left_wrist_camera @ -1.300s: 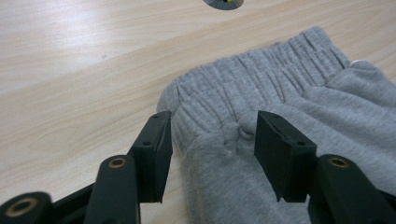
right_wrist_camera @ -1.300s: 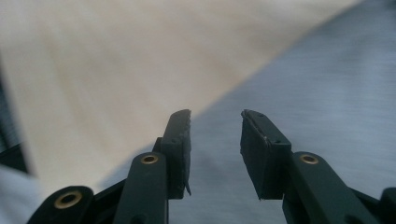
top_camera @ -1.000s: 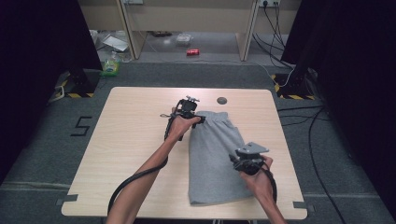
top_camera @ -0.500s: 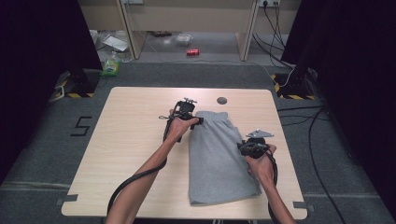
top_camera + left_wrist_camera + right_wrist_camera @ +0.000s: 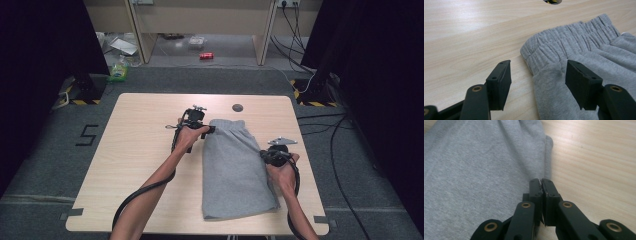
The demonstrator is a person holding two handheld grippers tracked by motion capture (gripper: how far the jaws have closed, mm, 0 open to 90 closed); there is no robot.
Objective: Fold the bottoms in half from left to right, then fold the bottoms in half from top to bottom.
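- Shorts [image 5: 235, 167]: grey jersey, lying flat on the counter [image 5: 145, 165], right of its middle; ribbed elastic waistband [image 5: 571, 41] at the far end, hems toward the person. No label or print can be read on the cloth.
- Left hand-held gripper [image 5: 207, 131]: at the waistband's left corner, resting low over the counter. In the left gripper view its jaws stand apart and have just been opening; the left pad [image 5: 500, 83] is over bare wood, the right pad [image 5: 582, 83] over the cloth, and the waistband corner lies between them. Neither pad presses on the cloth.
- Right hand-held gripper [image 5: 266, 155]: at the right side edge of the shorts, about midway along their length. In the right gripper view [image 5: 541, 182] its jaws have closed together and pinch the folded side edge of the cloth at their tips; a grey three-cornered plate [image 5: 281, 141] sits on top of it.
- Counter: pale wood-grain top, rounded corners, one round dark cable hole [image 5: 237, 107] near the far edge, just beyond the waistband.
- Floor [image 5: 60, 165]: grey carpet; a dark "5" [image 5: 86, 135] marked on it left of the counter. Yellow-and-black hazard tape [image 5: 75, 101] on stand feet at both far sides.
- Beyond the counter: a red can [image 5: 206, 55], lettering too small to read; a green bottle [image 5: 118, 70], its label unreadable; black cables [image 5: 345, 135] trailing at the right.
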